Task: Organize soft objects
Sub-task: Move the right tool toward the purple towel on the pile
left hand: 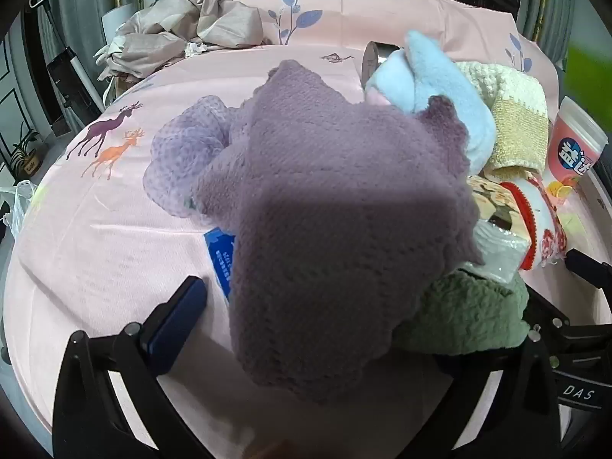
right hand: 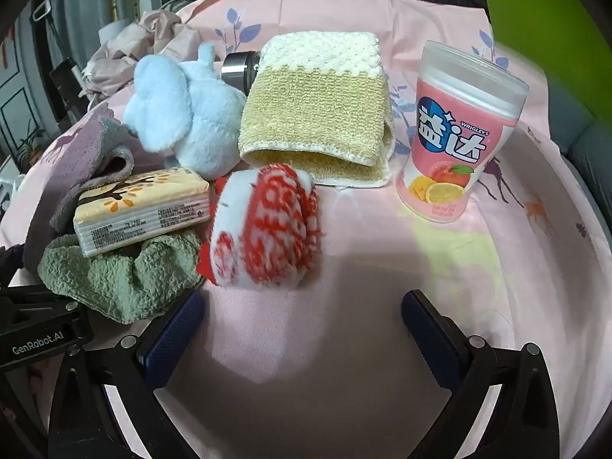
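1. Nearest my right hand-held gripper (right hand: pixel 302 325), only bare pink bedsheet (right hand: pixel 344 344) lies between the pads; its jaws stand wide apart and hold nothing, and it tilts steeply down toward the bed.
2. Nearest my left hand-held gripper (left hand: pixel 317 329), the purple fleece cloth (left hand: pixel 336 210) drapes over the gap. Only the left pad shows and it touches nothing, so I judge this gripper open too, though the cloth hides the other pad.
3. Just beyond my right pads sits the red-and-white fuzzy roll (right hand: pixel 264 229), which looks like the handiest first pick. I would centre it between the jaws and close slowly, since fleece compresses and may slip.
4. Left of it, the tissue pack (right hand: pixel 141 206) rests on the crumpled green towel (right hand: pixel 118 279). I would lift the pack off before pulling the towel, or it will tumble.
5. Further back lie the light blue plush toy (right hand: pixel 183 114) and the folded yellow-and-cream washcloth (right hand: pixel 317 111), touching each other. I would grip the washcloth by its folded edge so that it stays folded.
6. To the right stands the pink gum canister (right hand: pixel 459 134), hard and upright. I would keep my sweep away from it.
7. Farthest back, a beige heap of fabric (left hand: pixel 183 26) sits at the bed's edge.
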`<state>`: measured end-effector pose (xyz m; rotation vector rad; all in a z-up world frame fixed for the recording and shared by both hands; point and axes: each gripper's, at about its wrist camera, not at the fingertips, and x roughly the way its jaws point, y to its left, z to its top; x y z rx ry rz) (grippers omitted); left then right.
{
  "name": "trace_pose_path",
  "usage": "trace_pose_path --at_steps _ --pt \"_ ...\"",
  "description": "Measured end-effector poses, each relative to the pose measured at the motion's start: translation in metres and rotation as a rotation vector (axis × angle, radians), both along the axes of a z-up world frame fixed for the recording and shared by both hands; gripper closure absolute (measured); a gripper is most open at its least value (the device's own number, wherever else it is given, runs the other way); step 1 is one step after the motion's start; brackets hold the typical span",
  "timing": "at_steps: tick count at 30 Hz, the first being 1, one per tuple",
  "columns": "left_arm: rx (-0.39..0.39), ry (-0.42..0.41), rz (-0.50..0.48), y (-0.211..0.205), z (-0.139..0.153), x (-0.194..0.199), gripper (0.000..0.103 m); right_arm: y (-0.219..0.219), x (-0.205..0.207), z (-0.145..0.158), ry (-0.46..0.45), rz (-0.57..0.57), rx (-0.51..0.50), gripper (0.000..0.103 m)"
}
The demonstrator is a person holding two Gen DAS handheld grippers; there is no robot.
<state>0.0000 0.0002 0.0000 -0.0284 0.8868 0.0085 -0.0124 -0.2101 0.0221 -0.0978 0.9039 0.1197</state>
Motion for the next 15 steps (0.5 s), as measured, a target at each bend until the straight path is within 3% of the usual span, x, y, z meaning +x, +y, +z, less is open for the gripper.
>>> trace_pose_path --at_steps 15 --pt "-0.001 0.045 -0.027 -0.002 0.008 -0.017 0.001 0.000 0.000 0.000 -0.001 0.000 0.000 0.000"
